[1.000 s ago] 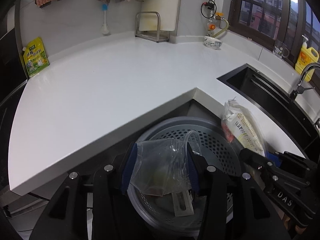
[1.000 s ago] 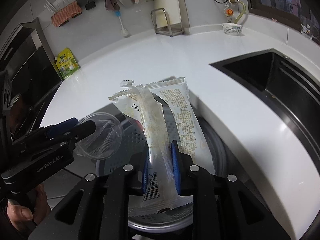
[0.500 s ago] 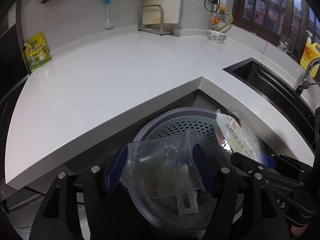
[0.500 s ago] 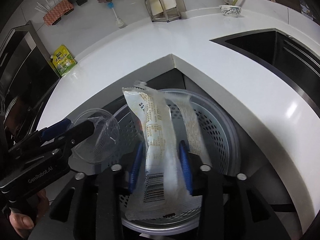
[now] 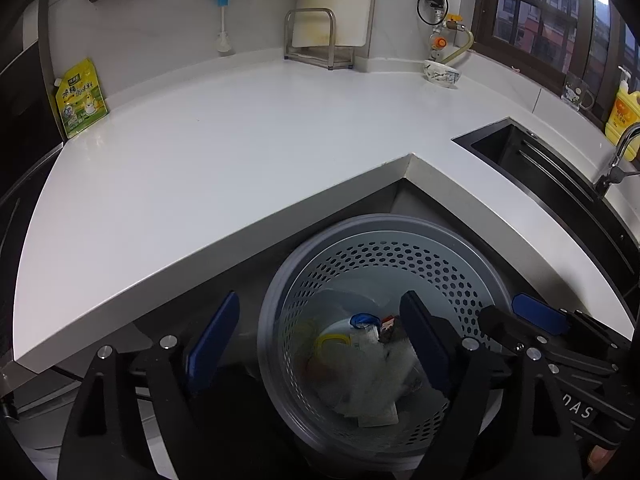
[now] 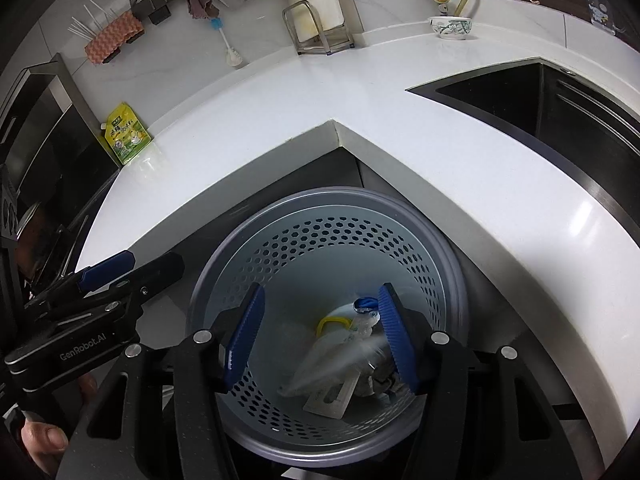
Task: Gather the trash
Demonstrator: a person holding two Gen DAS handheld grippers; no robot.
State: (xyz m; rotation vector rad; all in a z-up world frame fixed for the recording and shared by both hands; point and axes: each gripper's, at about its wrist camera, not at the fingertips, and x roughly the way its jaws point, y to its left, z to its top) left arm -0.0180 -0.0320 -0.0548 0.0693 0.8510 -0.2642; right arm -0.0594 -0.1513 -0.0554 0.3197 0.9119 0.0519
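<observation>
Both loads have dropped: left gripper (image 5: 320, 340) and right gripper (image 6: 320, 336) hang over the perforated bin (image 6: 436, 280), jaws opening and empty, so cup and wrapper join the trash (image 6: 340, 364) inside; beyond, the countertop (image 5: 240, 140) holds no litter

below the left claw (image 5: 320, 344), a matt grey plastic bin (image 5: 400, 268) with perforated walls holds crinkled clear plastic wrappers (image 5: 368, 380). beyond it, the white tabletop (image 5: 240, 152) looks smooth and glossy.
</observation>
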